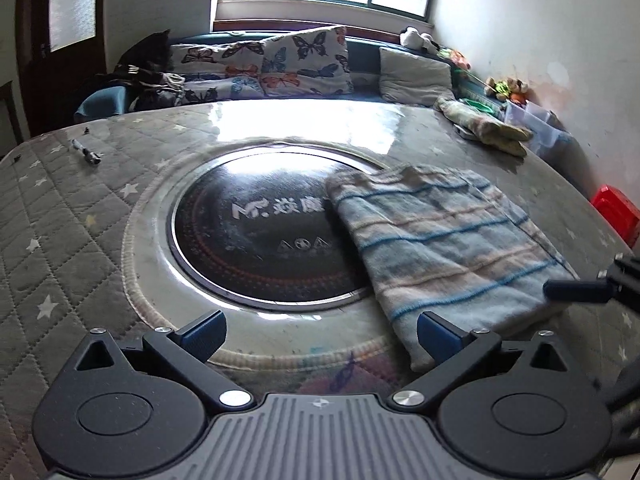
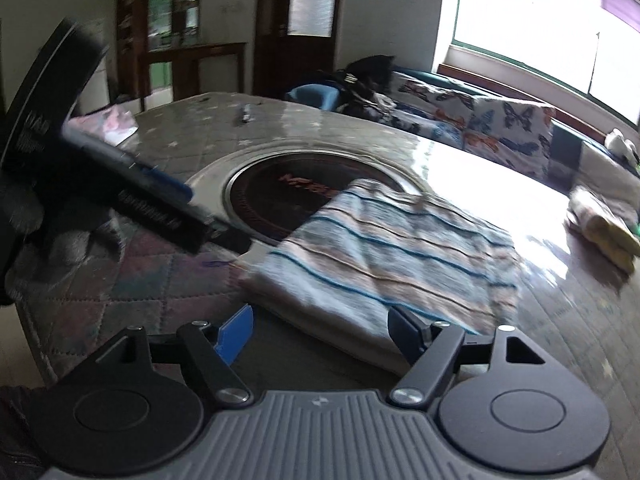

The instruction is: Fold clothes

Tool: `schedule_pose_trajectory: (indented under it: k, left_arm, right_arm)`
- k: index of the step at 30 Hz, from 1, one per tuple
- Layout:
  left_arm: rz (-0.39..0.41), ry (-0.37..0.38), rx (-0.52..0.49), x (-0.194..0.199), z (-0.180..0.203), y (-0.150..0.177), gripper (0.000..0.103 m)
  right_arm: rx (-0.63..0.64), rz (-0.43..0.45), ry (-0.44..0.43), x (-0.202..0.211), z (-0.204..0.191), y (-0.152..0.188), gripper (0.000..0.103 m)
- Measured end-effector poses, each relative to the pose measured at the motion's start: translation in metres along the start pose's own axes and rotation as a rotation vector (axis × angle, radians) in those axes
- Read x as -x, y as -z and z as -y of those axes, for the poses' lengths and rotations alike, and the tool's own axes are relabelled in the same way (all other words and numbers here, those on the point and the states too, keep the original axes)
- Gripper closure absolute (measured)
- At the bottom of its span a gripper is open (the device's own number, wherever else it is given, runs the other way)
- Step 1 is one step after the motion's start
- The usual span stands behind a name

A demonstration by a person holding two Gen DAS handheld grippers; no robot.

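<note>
A folded striped cloth (image 1: 444, 244), pale with blue and tan lines, lies on the table, partly over the round black hotplate (image 1: 256, 236). It also shows in the right wrist view (image 2: 384, 256). My left gripper (image 1: 320, 334) is open and empty, just short of the cloth's near left corner. My right gripper (image 2: 320, 332) is open and empty at the cloth's near edge. The right gripper's fingertip (image 1: 576, 290) shows at the right of the left wrist view. The left gripper (image 2: 224, 236) shows blurred at the left of the right wrist view.
The table has a grey quilted star-pattern cover (image 1: 60, 220) under clear plastic. A second folded cloth (image 1: 484, 128) lies at the far right. A pen (image 1: 86, 152) lies far left. A sofa with butterfly cushions (image 1: 304, 60) stands behind. A red box (image 1: 614, 208) sits beside the table.
</note>
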State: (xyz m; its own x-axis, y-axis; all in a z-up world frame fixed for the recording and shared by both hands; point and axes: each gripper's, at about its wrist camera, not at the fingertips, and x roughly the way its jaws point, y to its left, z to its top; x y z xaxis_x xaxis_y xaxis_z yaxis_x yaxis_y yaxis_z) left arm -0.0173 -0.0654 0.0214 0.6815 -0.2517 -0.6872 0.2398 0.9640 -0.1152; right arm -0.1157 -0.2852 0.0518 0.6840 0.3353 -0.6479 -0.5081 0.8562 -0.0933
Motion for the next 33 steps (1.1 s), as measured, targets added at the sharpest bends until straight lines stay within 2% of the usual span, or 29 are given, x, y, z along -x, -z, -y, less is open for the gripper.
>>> schedule_pose_trajectory:
  k: [5, 8, 11, 15, 17, 19, 25, 29, 33]
  left_arm:
    - [-0.004, 0.007, 0.059, -0.002, -0.008, -0.007, 0.0]
    - [-0.007, 0.024, 0.085, -0.003, -0.009, -0.01, 0.0]
    - [-0.006, 0.047, 0.103, -0.003, -0.009, -0.013, 0.0]
    - [-0.02, 0.089, 0.141, -0.006, -0.01, -0.018, 0.0]
    - [-0.03, 0.112, 0.164, -0.008, -0.011, -0.02, 0.0]
    - [-0.044, 0.139, 0.193, -0.012, -0.012, -0.021, 0.0]
    - [-0.087, 0.187, 0.241, -0.025, -0.006, -0.026, 0.001]
    - [-0.113, 0.241, 0.291, -0.035, -0.004, -0.031, 0.002]
    - [-0.136, 0.278, 0.32, -0.047, -0.001, -0.037, 0.012]
  right_arm:
    - [0.105, -0.003, 0.006, -0.014, -0.023, -0.008, 0.026]
    - [0.163, -0.004, 0.002, -0.023, -0.036, -0.012, 0.03]
    - [0.208, -0.005, 0.006, -0.029, -0.046, -0.016, 0.039]
    - [0.228, -0.027, 0.007, -0.037, -0.051, -0.02, 0.058]
    - [0.237, -0.038, 0.008, -0.039, -0.052, -0.02, 0.061]
    - [0.245, -0.045, 0.008, -0.04, -0.053, -0.019, 0.074]
    - [0.18, -0.004, -0.013, -0.034, -0.041, -0.022, 0.09]
    - [0.084, 0.028, -0.048, -0.022, -0.024, -0.031, 0.092]
    - [0.019, 0.065, -0.062, -0.01, -0.011, -0.037, 0.094]
